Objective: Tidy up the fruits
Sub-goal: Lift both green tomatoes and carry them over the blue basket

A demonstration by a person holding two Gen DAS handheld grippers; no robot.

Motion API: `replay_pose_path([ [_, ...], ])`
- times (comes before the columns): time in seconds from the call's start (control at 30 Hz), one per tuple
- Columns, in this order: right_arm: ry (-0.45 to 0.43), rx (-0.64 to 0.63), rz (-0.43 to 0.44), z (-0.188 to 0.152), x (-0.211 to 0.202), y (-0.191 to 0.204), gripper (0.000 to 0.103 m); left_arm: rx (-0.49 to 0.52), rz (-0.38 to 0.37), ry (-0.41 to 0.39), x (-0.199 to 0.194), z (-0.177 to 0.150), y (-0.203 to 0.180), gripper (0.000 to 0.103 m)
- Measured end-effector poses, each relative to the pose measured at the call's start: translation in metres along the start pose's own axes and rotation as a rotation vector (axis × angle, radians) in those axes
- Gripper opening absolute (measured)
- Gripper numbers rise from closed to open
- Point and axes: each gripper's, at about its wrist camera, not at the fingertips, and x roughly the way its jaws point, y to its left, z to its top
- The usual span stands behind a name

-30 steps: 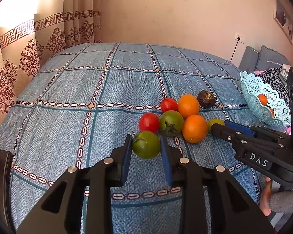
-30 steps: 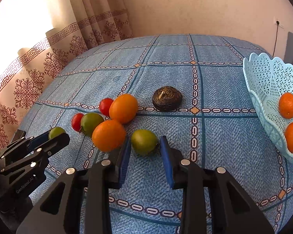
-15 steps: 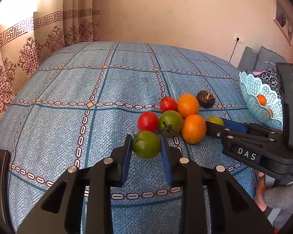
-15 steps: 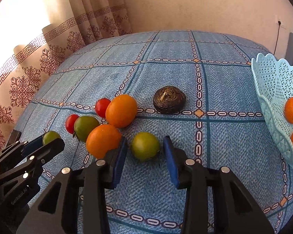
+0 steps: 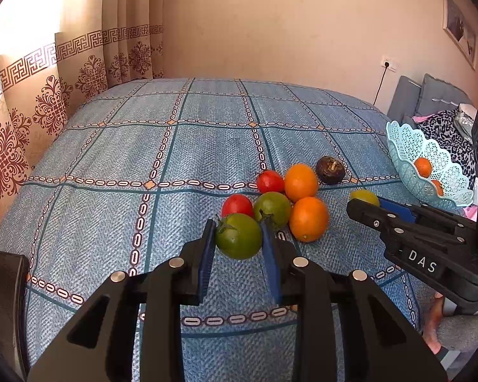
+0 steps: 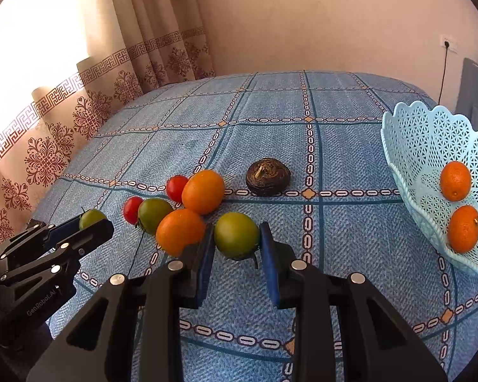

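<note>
On the blue patterned cloth (image 6: 350,222) lies a cluster of two oranges (image 6: 203,191), two red tomatoes (image 6: 176,187) and a green tomato (image 6: 154,210). My right gripper (image 6: 236,238) is shut on another green tomato (image 6: 236,234) beside the nearer orange. In the left wrist view, my left gripper (image 5: 237,232) is shut on a green tomato (image 5: 238,238) at the cluster's near edge. The right gripper (image 5: 363,205) shows there too, at the right. A light-blue lattice basket (image 6: 411,146) at the right holds two oranges (image 6: 455,180).
A dark brown round fruit (image 6: 268,176) sits alone between the cluster and the basket. Patterned curtains (image 6: 79,105) hang along the left edge of the table. Grey cushions (image 5: 430,95) and a wall socket (image 5: 387,63) are at the far right. A hand (image 5: 433,328) holds the right gripper.
My right gripper's pads have closed in from a wider gap onto the green tomato. The left gripper has kept its hold on its tomato. Both views have shifted slightly.
</note>
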Motion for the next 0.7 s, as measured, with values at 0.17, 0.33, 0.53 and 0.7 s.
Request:
replay_pose_path([
  [0.17, -0.042, 0.028, 0.01, 0.004, -0.018, -0.007, 0.028, 0.014, -0.012, -0.017, -0.008, 0.008, -0.01, 0.029],
  [0.33, -0.092, 0.059, 0.003, 0.007, -0.041, -0.021, 0.028, 0.044, -0.036, -0.039, -0.015, 0.019, -0.027, 0.029],
  [0.53, -0.154, 0.108, -0.047, 0.016, -0.068, -0.046, 0.028, 0.101, -0.077, -0.068, -0.021, 0.035, -0.058, 0.029],
  [0.7, -0.188, 0.157, -0.125, 0.021, -0.087, -0.076, 0.028, 0.148, -0.118, -0.086, -0.025, 0.047, -0.084, 0.029],
])
